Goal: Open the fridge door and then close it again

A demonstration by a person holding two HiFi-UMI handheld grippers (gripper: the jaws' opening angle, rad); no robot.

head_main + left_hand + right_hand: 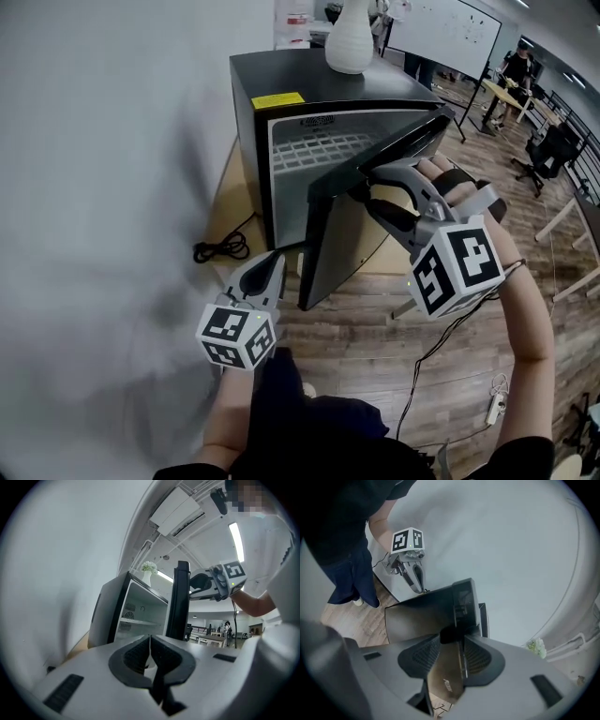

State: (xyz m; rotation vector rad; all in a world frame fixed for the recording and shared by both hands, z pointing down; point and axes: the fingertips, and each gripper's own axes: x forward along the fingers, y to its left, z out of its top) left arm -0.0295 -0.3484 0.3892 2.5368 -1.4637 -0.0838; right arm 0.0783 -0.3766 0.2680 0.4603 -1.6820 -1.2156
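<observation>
Clamping the top edge of the fridge door point(337, 234) with the right gripper point(367, 187), one finger on either face and the panel filling the gap between the pads. Gripping nearer the door's free side than its hinge side. Beyond those fingers, the black fridge point(281, 103) standing open, white inside, with a wire shelf point(314, 150) showing. Further back from the fingertips, on the fridge's top, a white vase point(349, 37).

Lower and to the left of the clamped fingers, the left gripper point(272, 261), with its fingers pressed together on nothing. Ahead of those closed fingertips, the open fridge mouth and the door seen edge-on, both apart from them. Left of those fingers, beside the fridge's base, a coiled black cable point(220, 248) lying on the light wooden desk point(225, 202) under the fridge.
</observation>
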